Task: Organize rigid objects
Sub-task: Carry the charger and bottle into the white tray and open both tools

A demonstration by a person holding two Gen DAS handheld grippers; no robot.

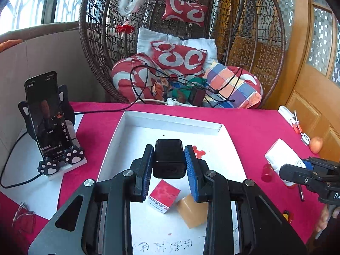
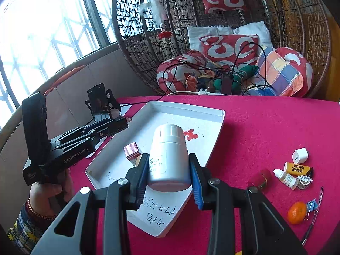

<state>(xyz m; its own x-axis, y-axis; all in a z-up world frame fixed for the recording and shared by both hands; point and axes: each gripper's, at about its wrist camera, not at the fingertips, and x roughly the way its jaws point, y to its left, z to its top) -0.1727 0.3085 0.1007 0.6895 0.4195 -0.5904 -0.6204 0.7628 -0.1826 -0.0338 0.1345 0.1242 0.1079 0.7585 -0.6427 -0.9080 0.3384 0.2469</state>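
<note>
While daylight is coming through the latticed windows on the left, the left tool (image 1: 169, 163) is clamping a black rectangular plug adapter (image 1: 169, 158) above the shallow white cardboard tray (image 1: 136, 125), which is lying on the magenta cloth-covered worktop (image 1: 250, 125). A small red-topped cube box (image 1: 164, 195) and a tan block (image 1: 192, 212) are sitting inside the tray at its near end. The right tool (image 2: 169, 176) is gripping a white cylindrical plastic bottle (image 2: 170, 153) over the tray's near right part. A round brown wicker hanging chair (image 2: 136, 48) stuffed with red-and-white cushions is standing beyond the far edge, beside a wooden door (image 1: 314, 89). A black phone on a paw-print stand (image 1: 45, 114) is standing at the far left. An orange tangerine (image 2: 296, 212) is lying near right.
</note>
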